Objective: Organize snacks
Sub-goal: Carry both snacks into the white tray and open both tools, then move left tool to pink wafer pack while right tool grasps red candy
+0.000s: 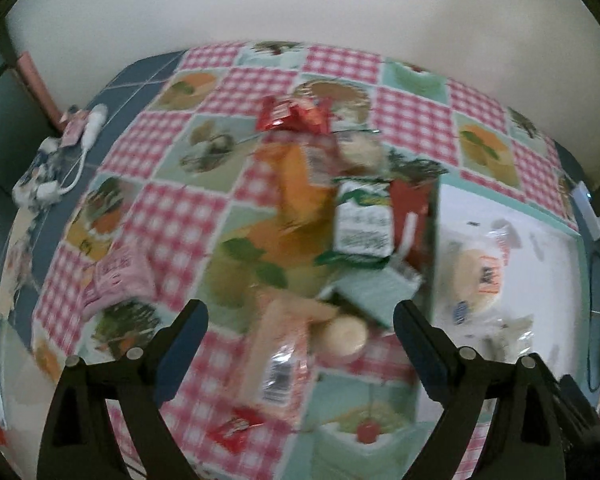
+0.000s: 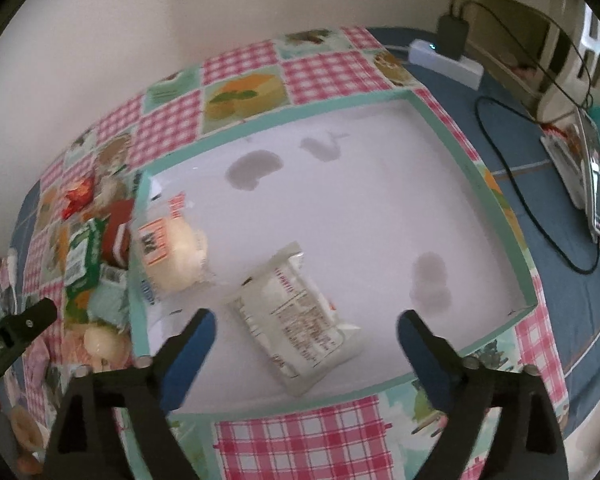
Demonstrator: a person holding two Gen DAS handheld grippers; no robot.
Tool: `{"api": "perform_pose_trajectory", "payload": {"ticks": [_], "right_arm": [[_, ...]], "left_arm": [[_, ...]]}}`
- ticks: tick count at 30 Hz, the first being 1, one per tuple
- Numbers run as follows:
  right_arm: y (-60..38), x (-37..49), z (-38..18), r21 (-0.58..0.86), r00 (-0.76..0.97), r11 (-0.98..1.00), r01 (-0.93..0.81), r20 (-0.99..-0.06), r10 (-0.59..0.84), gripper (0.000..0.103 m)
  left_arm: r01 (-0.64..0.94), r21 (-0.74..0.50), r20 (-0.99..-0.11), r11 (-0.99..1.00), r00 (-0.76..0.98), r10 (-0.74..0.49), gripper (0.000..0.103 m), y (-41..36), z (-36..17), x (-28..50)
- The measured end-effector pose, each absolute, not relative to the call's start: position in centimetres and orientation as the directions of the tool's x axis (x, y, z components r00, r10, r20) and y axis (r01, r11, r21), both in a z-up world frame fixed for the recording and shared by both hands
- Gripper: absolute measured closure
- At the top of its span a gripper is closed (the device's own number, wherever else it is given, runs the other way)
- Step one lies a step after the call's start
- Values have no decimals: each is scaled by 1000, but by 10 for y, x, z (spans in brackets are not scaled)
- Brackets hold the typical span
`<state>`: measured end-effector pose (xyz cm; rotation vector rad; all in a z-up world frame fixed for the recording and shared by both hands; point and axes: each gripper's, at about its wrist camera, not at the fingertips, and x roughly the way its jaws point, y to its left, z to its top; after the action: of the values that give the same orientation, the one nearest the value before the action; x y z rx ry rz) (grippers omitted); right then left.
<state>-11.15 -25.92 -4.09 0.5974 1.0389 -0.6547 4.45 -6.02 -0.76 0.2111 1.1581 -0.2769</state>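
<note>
step: moving snacks into white tray | right gripper spread over white packet (unheld) | left gripper spread, empty | next: pinch pink wrapper

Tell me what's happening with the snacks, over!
Both tongs open, empty. Two packets in the tray. Pile of snacks waiting beside it. Nothing blocking.
</note>
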Motion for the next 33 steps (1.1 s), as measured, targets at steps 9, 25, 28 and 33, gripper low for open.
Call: {"api": "perform_pose_trajectory", "payload": {"ticks": [9,25,28,33], "right_arm": [[-227,-111,-27,144,433,731,667,-873,-224,0],[-148,-69,-30,190,461,839,510,-884,-80,0],[-133,-58,-31,223,466,842,490,-884,-37,0],[-107,-40,-37,216,447,867,448,-895,-9,0]], "left_arm": [[236,26,-932,971,356,-62,9,-23,-15,45],[-25,-11,-968,1000,251,-5,9,71,-37,72],[-62,-21,-970,998,245,-6,9,82,-39,78],[-115,-41,-970,992,245,-12,9,99,-42,88]]}}
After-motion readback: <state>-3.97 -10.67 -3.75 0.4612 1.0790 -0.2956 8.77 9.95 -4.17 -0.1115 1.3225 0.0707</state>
